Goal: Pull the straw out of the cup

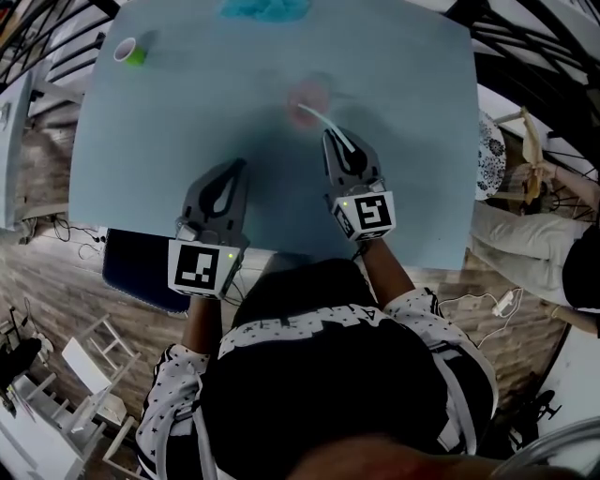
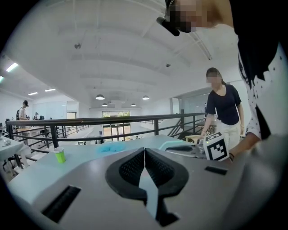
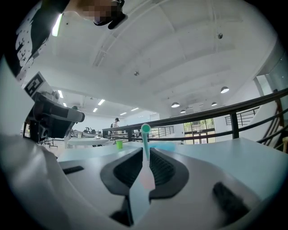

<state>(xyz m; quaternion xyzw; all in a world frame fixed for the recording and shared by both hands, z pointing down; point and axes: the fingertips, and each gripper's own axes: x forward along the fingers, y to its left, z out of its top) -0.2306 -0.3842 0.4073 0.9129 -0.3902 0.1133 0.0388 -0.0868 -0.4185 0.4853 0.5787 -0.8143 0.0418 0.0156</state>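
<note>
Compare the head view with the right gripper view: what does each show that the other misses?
Head view only: the pink cup from above, the straw leaning out of it toward the right claw, and the wooden floor. Right gripper view only: the jaws shut on the straw, its round tip above them, plus a railing. Both: the blue table, green cup and blue cloth.

L gripper (image 2: 144, 150): jaws together, nothing btwn. Green cup (image 2: 59, 155) ahead-left on table (image 2: 85, 158). Blue item (image 2: 111, 147) straight ahead. R gripper's marker cube (image 2: 215, 147) at right.
</note>
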